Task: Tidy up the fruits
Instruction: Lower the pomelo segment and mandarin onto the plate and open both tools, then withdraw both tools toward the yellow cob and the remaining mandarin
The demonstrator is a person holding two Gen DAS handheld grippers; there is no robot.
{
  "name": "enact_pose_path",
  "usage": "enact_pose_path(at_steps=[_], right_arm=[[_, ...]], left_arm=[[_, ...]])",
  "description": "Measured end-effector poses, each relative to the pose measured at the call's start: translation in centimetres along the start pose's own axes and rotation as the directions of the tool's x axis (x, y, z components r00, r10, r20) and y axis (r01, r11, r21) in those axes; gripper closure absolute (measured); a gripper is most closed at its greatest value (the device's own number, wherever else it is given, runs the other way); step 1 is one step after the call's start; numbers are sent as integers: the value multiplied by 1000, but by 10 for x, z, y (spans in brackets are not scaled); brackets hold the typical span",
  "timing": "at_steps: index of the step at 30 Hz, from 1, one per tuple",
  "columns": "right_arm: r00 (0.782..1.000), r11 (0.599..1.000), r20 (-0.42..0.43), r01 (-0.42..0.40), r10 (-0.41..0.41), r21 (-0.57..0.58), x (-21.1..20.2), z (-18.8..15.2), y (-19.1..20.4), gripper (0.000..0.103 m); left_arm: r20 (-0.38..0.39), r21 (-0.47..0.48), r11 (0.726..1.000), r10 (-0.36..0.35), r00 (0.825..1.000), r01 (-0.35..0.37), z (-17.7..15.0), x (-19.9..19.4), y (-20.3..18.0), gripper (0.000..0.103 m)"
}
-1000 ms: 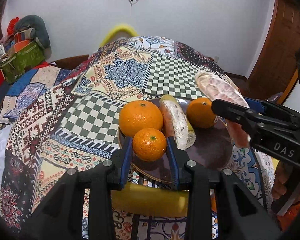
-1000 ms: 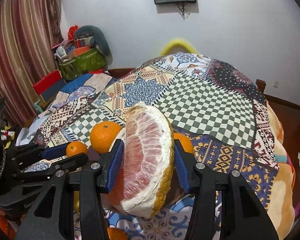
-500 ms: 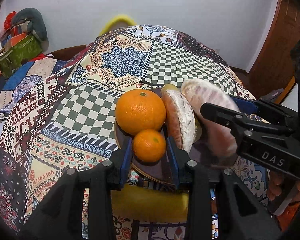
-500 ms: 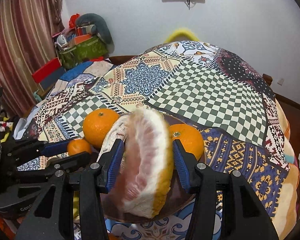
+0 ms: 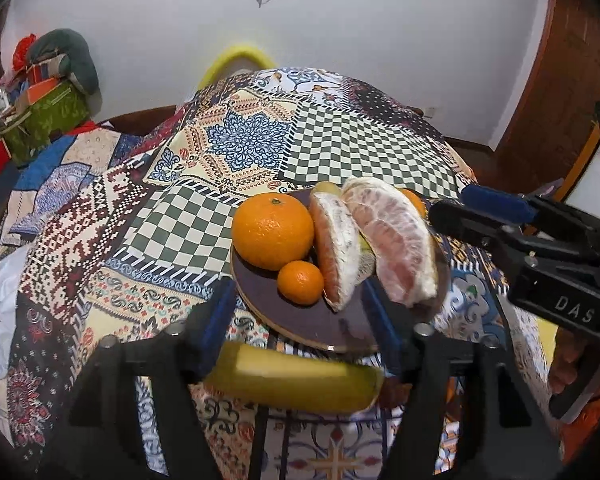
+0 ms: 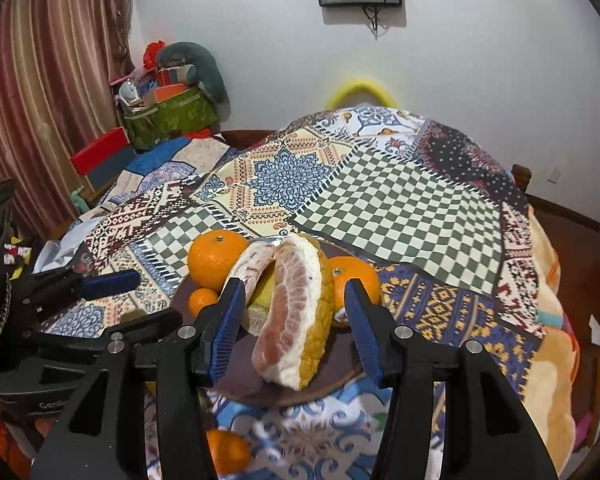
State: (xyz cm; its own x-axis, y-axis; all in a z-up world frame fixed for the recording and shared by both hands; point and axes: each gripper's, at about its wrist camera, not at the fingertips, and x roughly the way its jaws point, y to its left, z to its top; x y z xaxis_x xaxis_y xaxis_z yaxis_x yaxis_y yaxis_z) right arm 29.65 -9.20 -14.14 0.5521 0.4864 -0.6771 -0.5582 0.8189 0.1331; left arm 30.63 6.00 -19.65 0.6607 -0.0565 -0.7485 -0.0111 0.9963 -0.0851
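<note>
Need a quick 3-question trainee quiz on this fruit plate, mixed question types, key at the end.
1. True or false: the plate holds only oranges.
2. How many oranges sit on the plate in the right wrist view? A one, B three, C five.
3. What lies between the large orange and the yellow-rind pomelo wedge?

Key: 1 false, there are pomelo pieces too. 2 B. 3 a second pomelo wedge.
</note>
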Motion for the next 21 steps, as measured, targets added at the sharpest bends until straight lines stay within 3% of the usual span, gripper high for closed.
enact_pose_path(at_steps=[10, 18, 21], right_arm=[[1000, 1000, 23, 17, -16, -24, -42, -17, 0, 55], [999, 999, -13, 33, -33, -3, -48, -42, -8, 54], [999, 999, -25, 32, -32, 19, -48, -48, -14, 54]], left_arm=[[-34, 30, 999, 42, 999, -41, -31, -16, -15, 20], [-101, 13, 996, 87, 991, -86, -39, 8, -25, 17], [-109, 18, 991, 135, 985, -134, -41, 16, -28, 11]])
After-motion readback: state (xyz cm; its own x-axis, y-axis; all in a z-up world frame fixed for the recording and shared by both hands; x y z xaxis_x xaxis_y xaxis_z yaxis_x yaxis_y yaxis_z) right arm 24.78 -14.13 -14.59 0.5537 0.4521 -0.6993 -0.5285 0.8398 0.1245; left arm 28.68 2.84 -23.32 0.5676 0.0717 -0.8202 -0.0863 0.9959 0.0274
